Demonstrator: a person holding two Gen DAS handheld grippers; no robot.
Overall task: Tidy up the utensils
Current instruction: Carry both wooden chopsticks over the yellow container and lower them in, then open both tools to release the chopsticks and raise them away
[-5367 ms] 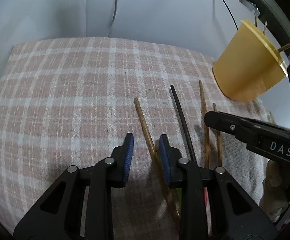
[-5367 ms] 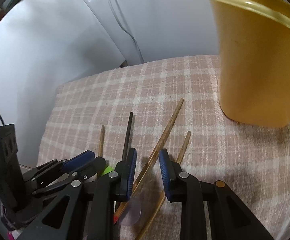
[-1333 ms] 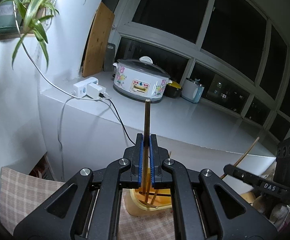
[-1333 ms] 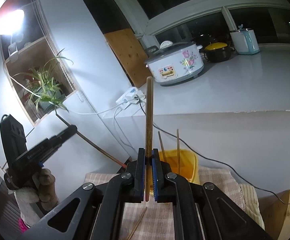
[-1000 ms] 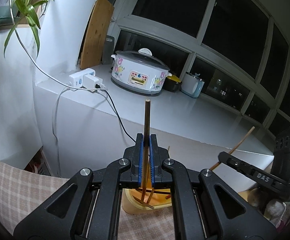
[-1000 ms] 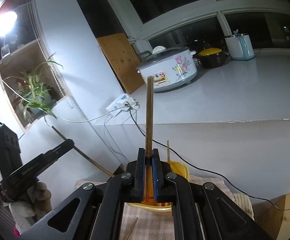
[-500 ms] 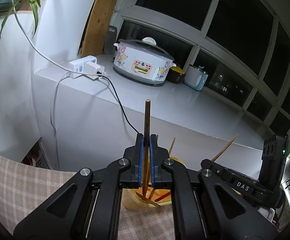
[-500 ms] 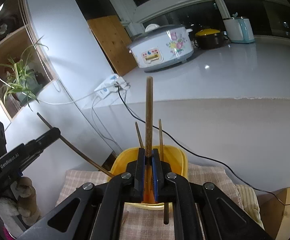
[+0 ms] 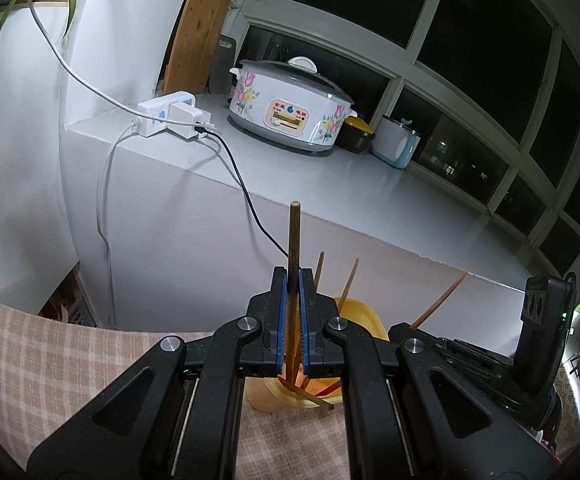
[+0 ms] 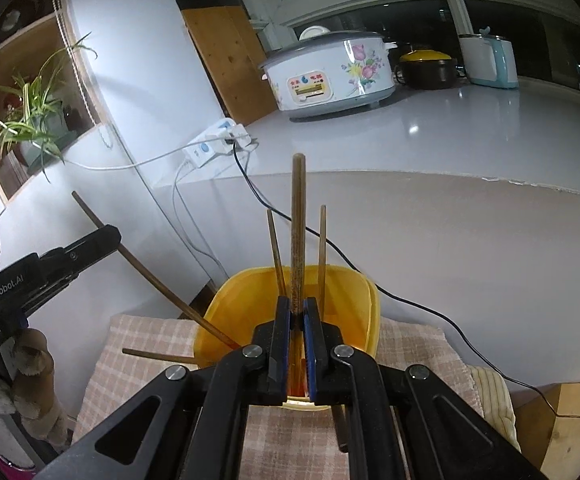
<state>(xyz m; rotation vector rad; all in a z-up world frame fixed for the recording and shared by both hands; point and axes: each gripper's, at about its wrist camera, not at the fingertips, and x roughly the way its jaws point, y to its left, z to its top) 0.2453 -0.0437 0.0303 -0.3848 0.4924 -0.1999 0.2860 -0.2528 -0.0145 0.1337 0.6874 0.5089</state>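
Each hand-held gripper, left (image 9: pixel 293 330) and right (image 10: pixel 298 344), is clenched on an upright brown wooden chopstick (image 10: pixel 298 236) above the yellow plastic cup (image 10: pixel 364 308) at the checked cloth's (image 10: pixel 129 344) far edge (likely so both drop in tip-first).

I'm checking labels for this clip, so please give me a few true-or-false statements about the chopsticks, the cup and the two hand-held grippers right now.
1. Each hand-held gripper is shut on a chopstick. True: the left hand-held gripper and the right hand-held gripper each clamp one.
2. The yellow cup is empty. False: chopsticks already stand in it.
3. A chopstick on the checked cloth lies beside the cup. True.
4. The rice cooker has no lid. False: its lid is on.
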